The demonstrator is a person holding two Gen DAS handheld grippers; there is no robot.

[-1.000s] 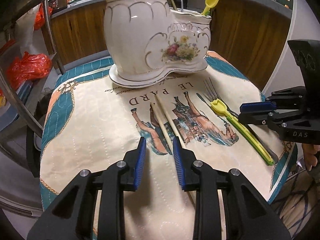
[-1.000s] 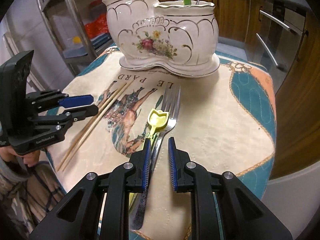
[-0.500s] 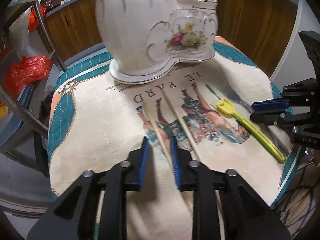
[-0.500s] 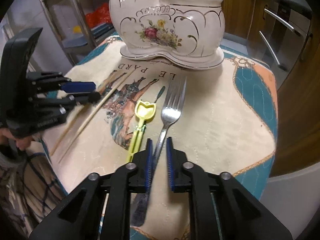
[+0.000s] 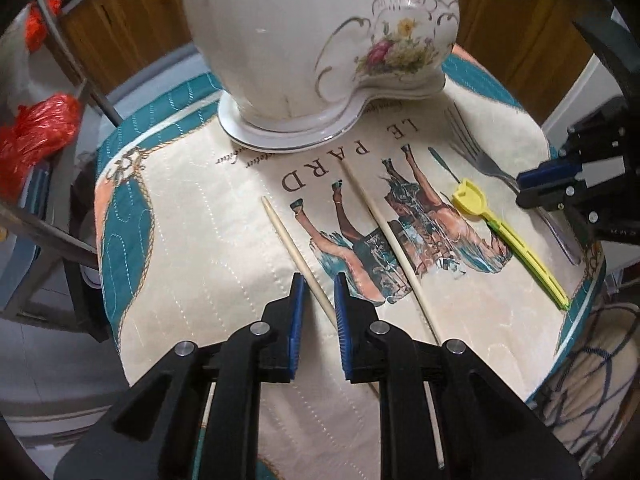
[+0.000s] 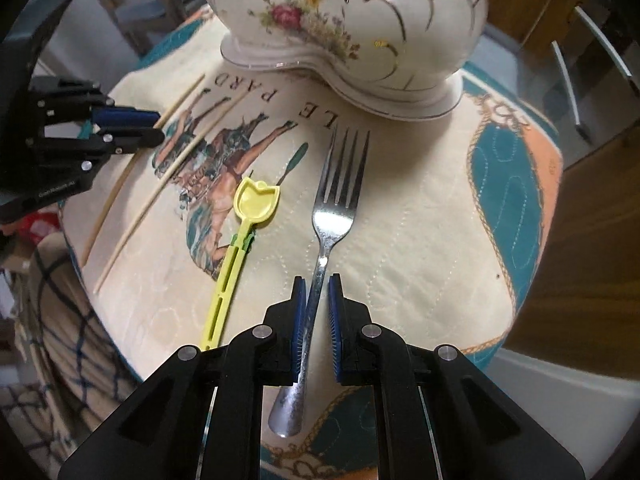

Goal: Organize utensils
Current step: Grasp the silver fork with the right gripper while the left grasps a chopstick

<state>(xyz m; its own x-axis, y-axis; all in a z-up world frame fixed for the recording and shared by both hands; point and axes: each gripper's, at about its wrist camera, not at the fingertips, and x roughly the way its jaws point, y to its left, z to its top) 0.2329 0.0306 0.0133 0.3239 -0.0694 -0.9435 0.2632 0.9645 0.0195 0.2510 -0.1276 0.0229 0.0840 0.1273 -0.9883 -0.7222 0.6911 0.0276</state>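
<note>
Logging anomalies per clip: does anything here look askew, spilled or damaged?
Nothing looks spilled or damaged. The two chopsticks lie splayed apart rather than side by side. The fork and yellow spoon lie loose on the cloth, outside the ceramic holder, which stands upright.

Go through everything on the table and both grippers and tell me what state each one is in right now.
Left gripper: open, straddling one chopstick.
Other chopstick: flat on the cloth, free.
Right gripper: open, pads either side of the fork handle.
Fork: flat, tines toward the holder.
Yellow spoon: flat, untouched.
Ceramic holder: upright.
</note>
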